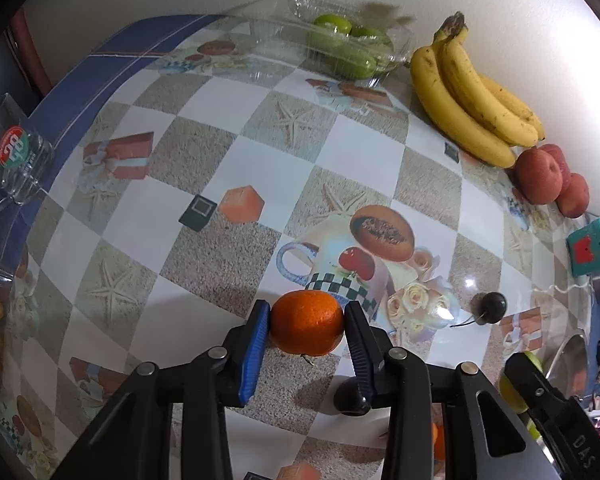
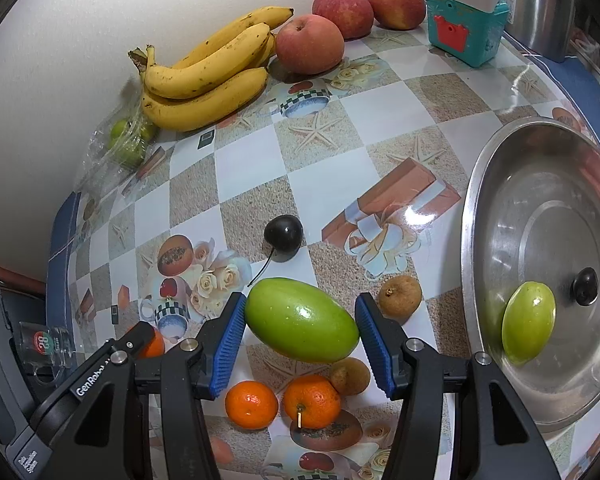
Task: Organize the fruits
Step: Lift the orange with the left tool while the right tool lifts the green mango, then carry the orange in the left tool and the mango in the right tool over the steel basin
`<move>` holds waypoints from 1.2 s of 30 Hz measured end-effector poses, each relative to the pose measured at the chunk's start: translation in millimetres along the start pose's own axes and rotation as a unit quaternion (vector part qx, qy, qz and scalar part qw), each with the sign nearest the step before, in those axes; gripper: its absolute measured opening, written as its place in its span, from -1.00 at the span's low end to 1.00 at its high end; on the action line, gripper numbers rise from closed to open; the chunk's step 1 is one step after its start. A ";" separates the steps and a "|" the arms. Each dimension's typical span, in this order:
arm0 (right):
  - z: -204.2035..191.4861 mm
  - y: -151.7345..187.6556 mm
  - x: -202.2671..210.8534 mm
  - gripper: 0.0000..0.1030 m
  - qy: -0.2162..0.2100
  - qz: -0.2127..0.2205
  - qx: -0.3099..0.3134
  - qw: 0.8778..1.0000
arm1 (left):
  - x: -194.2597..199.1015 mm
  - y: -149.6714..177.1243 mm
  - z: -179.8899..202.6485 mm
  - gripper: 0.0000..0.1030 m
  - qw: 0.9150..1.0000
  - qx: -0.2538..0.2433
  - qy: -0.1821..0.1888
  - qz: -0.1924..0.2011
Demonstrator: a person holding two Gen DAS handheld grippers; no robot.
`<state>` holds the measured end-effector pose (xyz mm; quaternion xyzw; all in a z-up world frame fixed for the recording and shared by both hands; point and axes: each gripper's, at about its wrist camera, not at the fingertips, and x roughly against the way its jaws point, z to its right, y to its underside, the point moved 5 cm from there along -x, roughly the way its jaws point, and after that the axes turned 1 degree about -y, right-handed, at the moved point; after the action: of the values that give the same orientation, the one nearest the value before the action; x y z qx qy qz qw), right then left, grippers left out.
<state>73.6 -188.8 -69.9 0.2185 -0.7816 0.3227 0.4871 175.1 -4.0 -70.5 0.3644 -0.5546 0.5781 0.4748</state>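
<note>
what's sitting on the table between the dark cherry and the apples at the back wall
Nothing. In the right wrist view, only bare patterned tablecloth lies between the dark cherry and the apples.

Looks like somebody's home kitchen or dining spot: a table in a glossy checkered oilcloth printed with starfish and teacups, pushed against a plain white wall, bananas and apples along its far edge, a steel basin on the right edge.

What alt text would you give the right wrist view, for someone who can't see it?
The right gripper holds a green fruit above a patterned table, beside a steel bowl containing another green fruit. Bananas and apples line the wall.
</note>
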 end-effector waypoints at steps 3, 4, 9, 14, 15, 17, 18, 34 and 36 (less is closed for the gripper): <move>-0.3 -0.1 1.6 0.12 -0.002 0.001 -0.001 1.000 | 10.9 -5.0 1.1 -0.21 1.000 0.003 0.002 0.014; -0.1 -0.2 2.4 0.12 -0.003 0.002 0.000 1.000 | 14.1 -6.6 1.0 -0.21 1.000 0.005 0.003 0.018; 1.9 -2.4 10.8 0.12 -0.011 0.009 -0.005 1.000 | 36.3 -13.7 3.6 -0.21 0.999 0.008 0.013 0.044; 13.1 -7.0 20.2 0.12 -0.008 0.020 -0.018 1.000 | 55.3 -17.1 12.3 -0.21 0.998 0.004 0.025 0.064; 16.5 -8.6 22.0 0.12 -0.007 0.021 -0.021 1.000 | 57.8 -17.7 15.3 -0.21 0.997 0.003 0.028 0.066; 26.0 -12.4 26.3 0.12 -0.005 0.025 -0.031 0.999 | 63.3 -16.1 21.5 -0.21 0.997 -0.002 0.033 0.070; 30.1 -13.9 27.9 0.12 -0.004 0.026 -0.035 0.999 | 64.7 -15.1 25.7 -0.21 0.997 -0.006 0.034 0.072; 130.3 -37.0 67.2 0.12 0.028 0.059 -0.124 0.990 | 70.8 22.9 125.0 -0.21 0.989 -0.115 0.073 0.061; 145.5 -39.7 70.4 0.12 0.036 0.062 -0.136 0.988 | 70.8 29.8 139.7 -0.21 0.986 -0.131 0.082 0.058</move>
<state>-20.9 -322.7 -40.9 0.0900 -0.8121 0.2510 0.5191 111.9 -129.7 4.5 0.2180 -0.6047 0.5551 0.5279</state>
